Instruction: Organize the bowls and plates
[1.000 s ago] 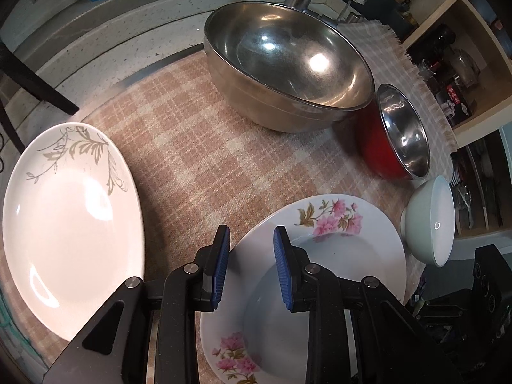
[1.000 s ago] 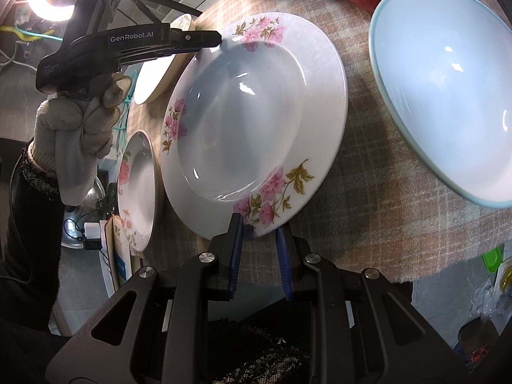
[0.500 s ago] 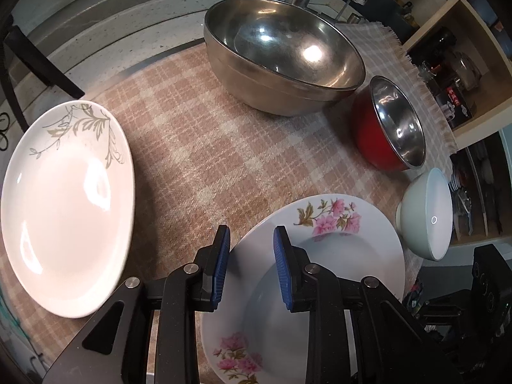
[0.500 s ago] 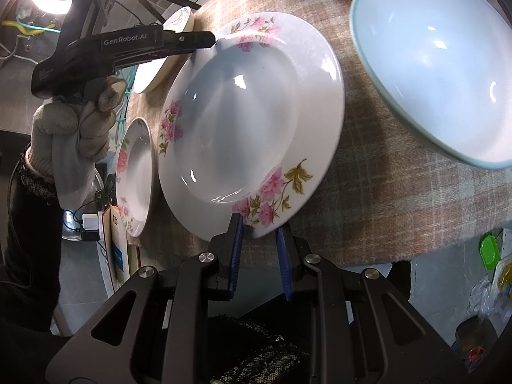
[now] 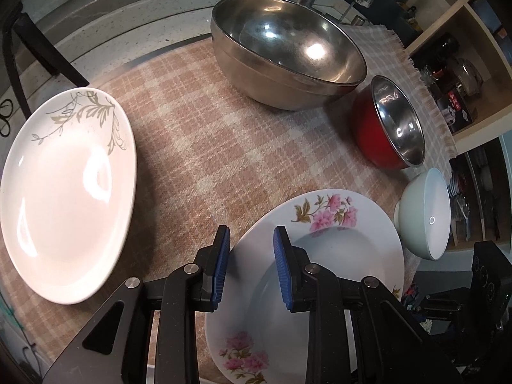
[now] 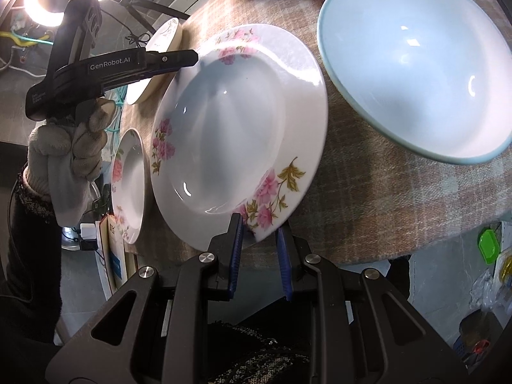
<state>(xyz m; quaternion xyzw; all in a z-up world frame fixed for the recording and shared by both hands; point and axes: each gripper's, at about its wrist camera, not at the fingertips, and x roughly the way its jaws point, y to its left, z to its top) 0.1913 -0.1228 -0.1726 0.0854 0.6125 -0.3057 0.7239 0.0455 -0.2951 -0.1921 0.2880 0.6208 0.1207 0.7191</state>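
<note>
Both pairs of jaws were closed on the rim of one floral plate (image 6: 236,128): the right gripper (image 6: 258,249) at its near edge, the left gripper (image 5: 251,268) at the opposite rim, seen from the right wrist view as a black tool (image 6: 179,59) held in a gloved hand (image 6: 70,156). The plate was tilted, raised off the checked cloth (image 5: 198,134) at the table's near edge. A second floral plate (image 6: 128,185) was seen just beside it, at the table's edge. A leaf-patterned plate (image 5: 67,192) lay at the left edge. A steel bowl (image 5: 288,51) stood at the far edge, a red bowl (image 5: 388,124) next to it, and a pale blue bowl (image 5: 422,214) near the held plate.
</note>
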